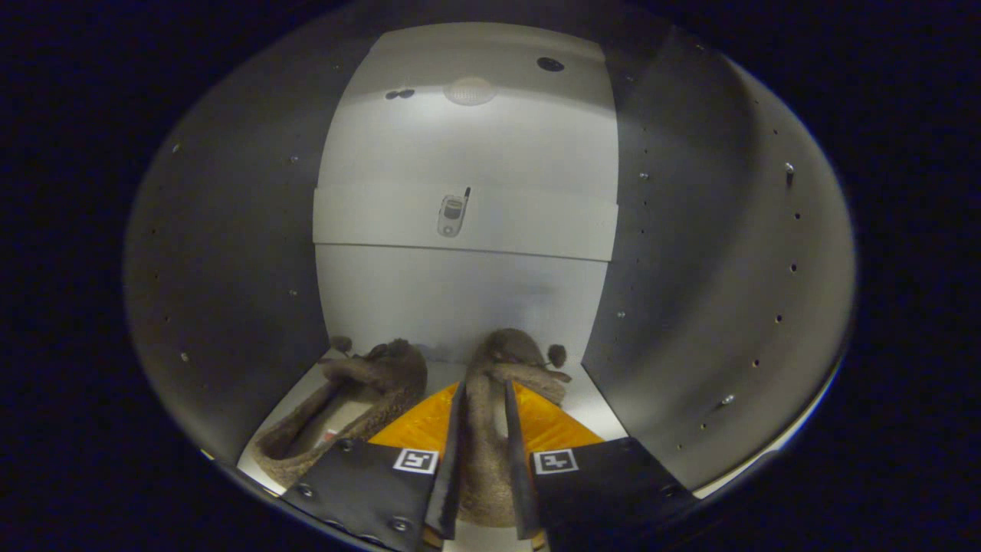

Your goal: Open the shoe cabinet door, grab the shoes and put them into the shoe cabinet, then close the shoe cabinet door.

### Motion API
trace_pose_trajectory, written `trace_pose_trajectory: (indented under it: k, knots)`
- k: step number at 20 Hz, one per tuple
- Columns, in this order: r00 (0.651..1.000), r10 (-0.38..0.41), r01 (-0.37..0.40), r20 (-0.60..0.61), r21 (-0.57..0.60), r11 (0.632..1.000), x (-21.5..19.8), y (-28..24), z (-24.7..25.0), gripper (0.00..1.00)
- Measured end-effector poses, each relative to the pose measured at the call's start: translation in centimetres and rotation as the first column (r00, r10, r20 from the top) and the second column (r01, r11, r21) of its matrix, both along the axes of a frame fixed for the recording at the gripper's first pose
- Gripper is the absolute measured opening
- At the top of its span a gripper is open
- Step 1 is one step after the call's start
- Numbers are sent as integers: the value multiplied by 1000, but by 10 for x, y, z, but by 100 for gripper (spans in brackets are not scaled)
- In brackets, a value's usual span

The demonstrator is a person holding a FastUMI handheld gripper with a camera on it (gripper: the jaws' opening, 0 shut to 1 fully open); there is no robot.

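Note:
I look into the shoe cabinet (230, 253), with its side walls rising on either side and its pale back panel (460, 299) ahead. Two brown fuzzy slippers lie on the cabinet floor (594, 406). The left slipper (345, 414) rests to the left of my fingers, its opening facing me. The right slipper (484, 437) runs between my fingers, its toe pointing at the back panel. My gripper (483, 475) is shut on this slipper, both fingers pressing its sides.
A horizontal rail (536, 222) crosses the back panel at mid height, with a small metal fitting (452, 215) on it. The dark side walls carry rows of small peg holes (778, 318). The cabinet's top panel (490, 61) lies above.

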State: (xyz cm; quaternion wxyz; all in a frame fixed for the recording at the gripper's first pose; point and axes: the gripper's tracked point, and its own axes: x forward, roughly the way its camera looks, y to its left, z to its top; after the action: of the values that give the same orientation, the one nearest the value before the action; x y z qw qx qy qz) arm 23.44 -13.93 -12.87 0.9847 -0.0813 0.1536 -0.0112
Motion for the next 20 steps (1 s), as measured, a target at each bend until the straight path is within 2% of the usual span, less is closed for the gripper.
trace_pose_trajectory:
  k: [4, 7, 10, 20]
  knots:
    - [1000, -7, 7, 2, 5, 1000, -5, 2, 3, 33]
    - [1000, -18, 18, 16, 5, 1000, -16, 2, 12, 40]
    - [998, -30, 30, 49, 8, 1000, -31, 3, 30, 40]
    - [988, -76, 75, 134, 8, 997, -132, 12, 82, 40]
